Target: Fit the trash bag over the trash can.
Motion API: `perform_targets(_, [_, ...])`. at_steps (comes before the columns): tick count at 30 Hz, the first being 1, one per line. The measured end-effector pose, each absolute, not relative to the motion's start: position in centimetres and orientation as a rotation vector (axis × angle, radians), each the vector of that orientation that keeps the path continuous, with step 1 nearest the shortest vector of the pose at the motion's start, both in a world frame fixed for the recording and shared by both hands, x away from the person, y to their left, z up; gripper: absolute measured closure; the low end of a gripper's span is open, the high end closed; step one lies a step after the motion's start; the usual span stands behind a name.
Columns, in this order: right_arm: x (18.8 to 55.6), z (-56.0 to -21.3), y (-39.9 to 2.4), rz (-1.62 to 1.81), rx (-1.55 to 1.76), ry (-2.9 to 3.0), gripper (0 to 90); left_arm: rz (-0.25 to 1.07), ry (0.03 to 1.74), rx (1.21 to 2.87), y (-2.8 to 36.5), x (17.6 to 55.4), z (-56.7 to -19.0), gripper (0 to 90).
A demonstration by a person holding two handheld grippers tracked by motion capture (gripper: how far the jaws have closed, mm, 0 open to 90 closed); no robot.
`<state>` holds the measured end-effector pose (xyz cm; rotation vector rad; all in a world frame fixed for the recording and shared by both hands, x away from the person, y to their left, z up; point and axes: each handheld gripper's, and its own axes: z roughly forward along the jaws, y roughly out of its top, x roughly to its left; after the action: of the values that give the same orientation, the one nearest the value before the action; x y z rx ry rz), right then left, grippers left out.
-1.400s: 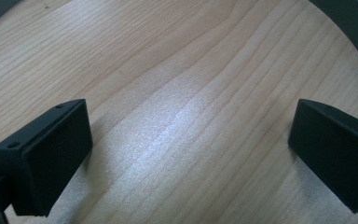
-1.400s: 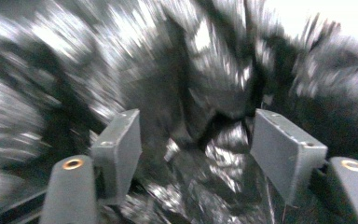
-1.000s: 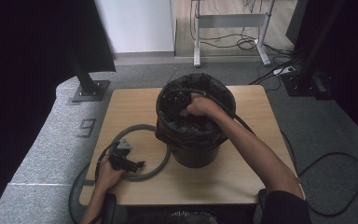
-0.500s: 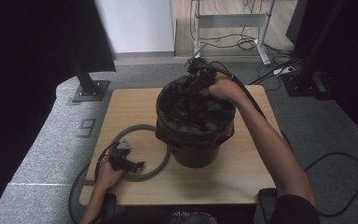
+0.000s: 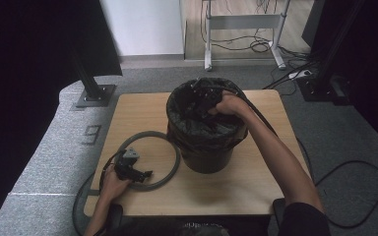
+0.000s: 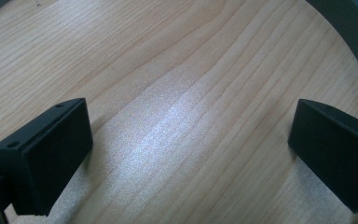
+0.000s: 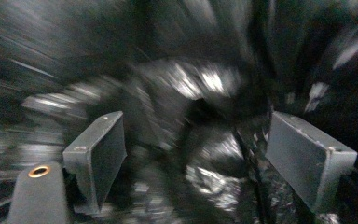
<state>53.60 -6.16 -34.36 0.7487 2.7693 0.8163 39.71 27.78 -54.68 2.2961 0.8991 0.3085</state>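
Observation:
A black bin [image 5: 206,160] lined with a crinkled black bag [image 5: 197,125] stands in the middle of the wooden table [image 5: 256,182]. My right gripper [image 5: 202,96] reaches into the bin's mouth near the far rim. Its jaws stand wide apart [image 7: 196,158], with blurred glossy bag [image 7: 200,84] beyond them and nothing pressed between the pads. A grey ring [image 5: 172,152] lies flat on the table, left of the bin. My left gripper [image 5: 145,173] rests at the ring's front edge, open [image 6: 191,154] over bare wood, and the ring [image 6: 349,28] curves past its right jaw.
A black stand base [image 5: 96,96] sits on the grey floor beyond the table's left corner. A metal frame [image 5: 241,22] and cables are at the back, and a black cable loop [image 5: 359,196] lies on the floor to the right.
My right hand swung from the middle of the bin's mouth out to its far rim, then dipped back in just inside that rim. The left hand has stayed put.

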Motion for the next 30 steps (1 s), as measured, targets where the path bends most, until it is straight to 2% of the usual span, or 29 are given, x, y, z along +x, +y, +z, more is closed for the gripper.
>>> perform_targets(5, [49.7,-30.3,-5.7,1.043,0.615,2.766,16.6,0.308,0.899,2.296,27.8,39.7,-54.7,0.0])
perform_targets(9, [47.3,-31.2,-3.6,1.025,0.521,2.841,14.9,0.309,0.900,2.296,27.8,39.7,-54.7,0.0])
perform_targets(12, [47.7,-34.1,-1.8,0.835,0.590,2.858,18.7,0.309,0.901,2.296,27.8,39.7,-54.7,0.0])
perform_targets(17, [49.4,-37.1,-1.0,0.661,0.715,2.890,15.9,0.310,0.901,2.294,27.8,39.7,-54.7,0.0])
perform_targets(23, [49.7,-35.1,-2.0,0.812,0.763,2.800,16.1,0.309,0.900,2.295,27.8,39.7,-54.7,0.0])
perform_targets(30, [49.7,-31.3,-5.3,1.019,0.706,2.717,14.9,0.308,0.901,2.294,27.8,39.7,-54.7,0.0])
